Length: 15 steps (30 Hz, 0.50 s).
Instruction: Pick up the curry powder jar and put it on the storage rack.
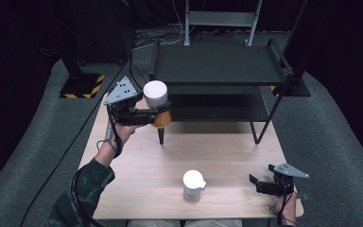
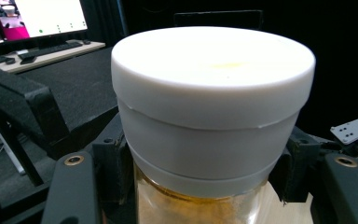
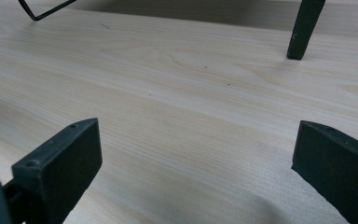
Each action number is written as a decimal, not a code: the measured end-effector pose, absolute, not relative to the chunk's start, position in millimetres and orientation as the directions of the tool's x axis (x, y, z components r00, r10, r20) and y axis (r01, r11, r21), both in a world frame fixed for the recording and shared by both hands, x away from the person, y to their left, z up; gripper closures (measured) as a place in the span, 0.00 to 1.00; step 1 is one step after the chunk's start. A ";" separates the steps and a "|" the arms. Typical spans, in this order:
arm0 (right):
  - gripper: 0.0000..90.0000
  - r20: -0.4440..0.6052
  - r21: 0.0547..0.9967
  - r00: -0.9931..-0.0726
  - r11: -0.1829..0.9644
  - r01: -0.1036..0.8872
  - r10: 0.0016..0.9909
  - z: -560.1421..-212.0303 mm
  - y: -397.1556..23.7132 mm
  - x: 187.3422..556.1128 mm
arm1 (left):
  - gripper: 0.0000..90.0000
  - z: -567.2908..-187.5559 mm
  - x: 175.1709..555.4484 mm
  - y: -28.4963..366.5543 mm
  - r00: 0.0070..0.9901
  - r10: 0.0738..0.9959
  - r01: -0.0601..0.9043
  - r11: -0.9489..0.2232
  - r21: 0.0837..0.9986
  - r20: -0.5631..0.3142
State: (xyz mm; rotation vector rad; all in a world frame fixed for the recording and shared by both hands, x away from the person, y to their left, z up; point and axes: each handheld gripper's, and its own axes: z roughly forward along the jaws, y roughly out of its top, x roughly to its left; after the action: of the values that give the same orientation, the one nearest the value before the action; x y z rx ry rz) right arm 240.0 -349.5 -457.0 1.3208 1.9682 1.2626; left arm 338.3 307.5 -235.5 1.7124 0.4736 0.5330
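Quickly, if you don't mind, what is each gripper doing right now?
Left gripper: shut on the white-lidded jar, held above the table.
Right gripper: open, holding nothing, low over the table.

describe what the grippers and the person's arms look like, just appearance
Both are black two-jaw tools. The left gripper and the right gripper each carry a grey three-cornered plate with small holes on top and trail a black cable. The jaws are flat, blocky black pads with brass-coloured screws behind them. The left arm wears a dark green sleeve.

Pale matt wood-grain table (image 1: 227, 156), smooth white plastic lid (image 2: 213, 74), clear jar (image 2: 200, 207), matt black shelf (image 1: 217, 64)
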 end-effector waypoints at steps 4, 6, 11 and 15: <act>0.00 0.117 0.869 -0.440 0.123 0.480 0.890 -456.6 -349.7 240.8 | 0.39 -232.0 337.8 307.0 0.812 0.575 0.015 -0.195 0.981 0.102; 0.00 0.118 0.868 -0.440 0.122 0.481 0.890 -456.5 -349.7 241.0 | 0.39 -229.7 338.0 306.2 0.813 0.573 0.013 -0.198 0.980 0.105; 0.00 0.122 0.868 -0.443 0.121 0.481 0.888 -456.7 -350.7 241.4 | 0.39 -226.0 339.1 303.7 0.815 0.569 0.008 -0.200 0.980 0.109; 0.00 0.125 0.868 -0.442 0.118 0.482 0.888 -456.8 -351.0 241.4 | 0.39 -224.4 340.9 301.5 0.817 0.566 0.012 -0.201 0.980 0.106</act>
State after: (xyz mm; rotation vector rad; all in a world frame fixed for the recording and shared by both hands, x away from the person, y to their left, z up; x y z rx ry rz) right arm 241.4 -351.0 -456.8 1.3260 1.9741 1.2700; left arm 340.9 301.5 -224.4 1.7140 0.4526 0.5342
